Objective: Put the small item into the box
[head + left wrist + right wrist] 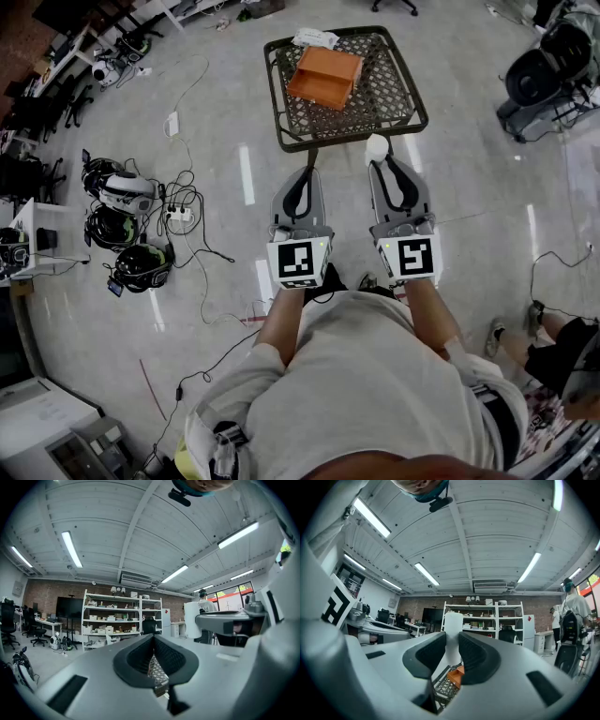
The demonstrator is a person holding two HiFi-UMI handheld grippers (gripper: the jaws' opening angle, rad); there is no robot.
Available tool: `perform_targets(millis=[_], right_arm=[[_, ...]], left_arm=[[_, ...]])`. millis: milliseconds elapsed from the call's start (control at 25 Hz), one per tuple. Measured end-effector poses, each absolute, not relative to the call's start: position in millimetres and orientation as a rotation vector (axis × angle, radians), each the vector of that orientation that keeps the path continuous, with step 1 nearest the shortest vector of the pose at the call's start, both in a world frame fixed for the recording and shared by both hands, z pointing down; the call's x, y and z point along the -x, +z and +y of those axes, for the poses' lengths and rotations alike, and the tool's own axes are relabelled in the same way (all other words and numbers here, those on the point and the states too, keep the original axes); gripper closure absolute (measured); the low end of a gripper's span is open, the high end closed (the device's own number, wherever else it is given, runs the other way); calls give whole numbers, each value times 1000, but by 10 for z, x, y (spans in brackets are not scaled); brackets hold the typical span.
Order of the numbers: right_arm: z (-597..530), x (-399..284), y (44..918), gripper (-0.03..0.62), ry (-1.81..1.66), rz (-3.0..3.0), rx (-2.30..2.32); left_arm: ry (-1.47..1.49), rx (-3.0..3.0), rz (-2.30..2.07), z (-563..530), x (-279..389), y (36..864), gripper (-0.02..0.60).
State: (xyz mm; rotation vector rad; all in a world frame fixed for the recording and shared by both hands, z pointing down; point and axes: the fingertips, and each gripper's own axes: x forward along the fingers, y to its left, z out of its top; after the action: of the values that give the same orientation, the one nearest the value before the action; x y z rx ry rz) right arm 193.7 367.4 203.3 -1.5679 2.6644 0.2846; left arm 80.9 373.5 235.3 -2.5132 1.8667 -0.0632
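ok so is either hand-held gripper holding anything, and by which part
The right hand-held gripper pinches a small white cylinder by its sides, top end poking past the pads. The left hand-held gripper is shut on nothing.

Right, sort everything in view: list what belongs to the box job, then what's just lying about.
Job in hand:
- white small item, gripped in the right claw
- orange box
- mesh table that the box sits on

Lying about:
- helmets on the floor
- power strip with its cables
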Motion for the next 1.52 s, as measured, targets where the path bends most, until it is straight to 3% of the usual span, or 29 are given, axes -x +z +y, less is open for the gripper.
perform_targets(millis=[440, 1080, 1520], right_arm=[[3453, -1716, 2157, 510, 261, 2669, 1605], [3006, -850, 2352, 510, 202, 2670, 1694], [2293, -880, 2437, 510, 188, 2708, 1666]], left_arm=[[-60, 2550, 1842, 3492, -560, 2466, 572], [-87, 2665, 1788, 2996, 389, 2754, 572], [-132, 2689, 1775, 2331, 231, 2853, 572]])
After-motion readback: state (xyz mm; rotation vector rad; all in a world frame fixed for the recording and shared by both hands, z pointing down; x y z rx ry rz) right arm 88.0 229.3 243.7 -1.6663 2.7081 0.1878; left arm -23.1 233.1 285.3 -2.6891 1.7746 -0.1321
